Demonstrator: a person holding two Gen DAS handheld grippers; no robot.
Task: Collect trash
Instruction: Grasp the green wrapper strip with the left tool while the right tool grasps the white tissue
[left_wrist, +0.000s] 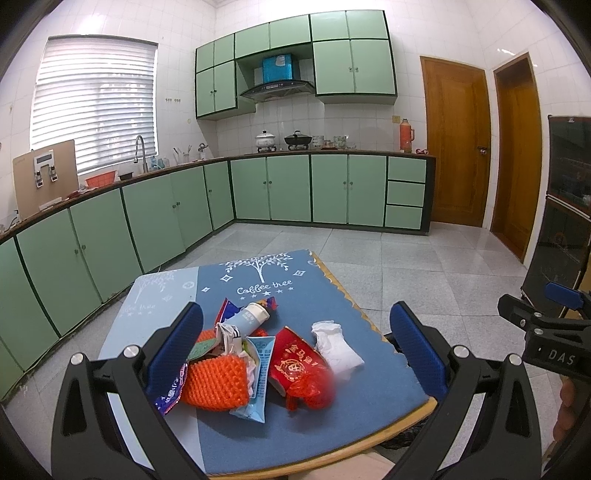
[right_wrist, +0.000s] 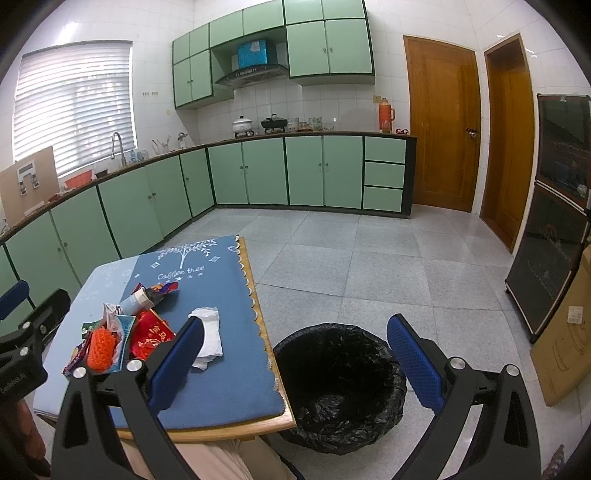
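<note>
Hovering above the near end of a low table (left_wrist: 332, 443) covered by a blue "Coffee tree" mat, the left gripper (left_wrist: 295, 350) is spread wide and holds nothing. From the left wrist view the trash lies heaped between its fingers: an orange spiky mesh sleeve (left_wrist: 216, 380), a pale blue snack packet (left_wrist: 258, 373), a small pale bottle (left_wrist: 247, 317) lying on its side, a red printed wrapper (left_wrist: 295, 363) and, just right of it, a crumpled white tissue (left_wrist: 336, 347). Nothing has been picked up yet, so I judge the task at its first reach. The next move calls for lowering onto one piece and closing, and the tissue lies apart from the heap and looks easiest to single out. The overlapping wrappers could drag neighbours along.

From the right wrist view, the right gripper (right_wrist: 295, 360) is likewise released and empty, poised over the table's right edge. Directly beyond it on the tiled floor stands a bin lined with a black bag (right_wrist: 340, 387), touching or just beside the table corner, and apparently empty. The heap sits to its left, with the tissue (right_wrist: 208, 334) nearest. A cardboard box (right_wrist: 565, 339) leans well off to the right, clear of the path.
</note>
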